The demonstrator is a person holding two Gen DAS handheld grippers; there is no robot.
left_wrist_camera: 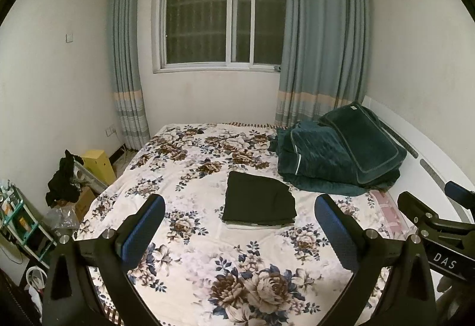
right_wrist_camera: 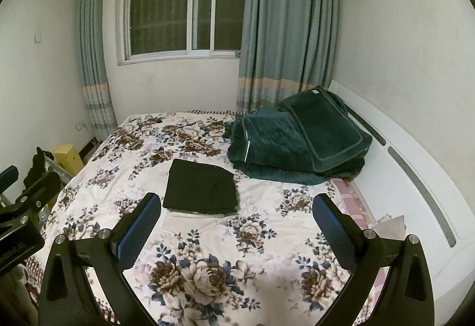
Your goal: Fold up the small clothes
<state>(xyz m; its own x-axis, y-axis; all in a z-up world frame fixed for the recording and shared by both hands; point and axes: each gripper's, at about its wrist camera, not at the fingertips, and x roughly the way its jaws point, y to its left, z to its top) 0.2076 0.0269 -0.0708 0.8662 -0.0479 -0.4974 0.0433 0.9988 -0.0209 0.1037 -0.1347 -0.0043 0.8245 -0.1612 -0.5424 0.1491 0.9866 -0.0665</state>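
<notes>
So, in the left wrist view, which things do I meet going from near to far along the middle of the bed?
left gripper → folded black garment, lying on a white piece → floral bedspread → window

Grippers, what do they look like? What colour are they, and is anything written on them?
Each gripper is a black frame shaped like a wide V, with silver round bolts on top. The left gripper and the right gripper both have blue bumpy pads on the inside of their fingers. The body of the right one carries white letters, "DAS". No cables or sleeves show.
</notes>
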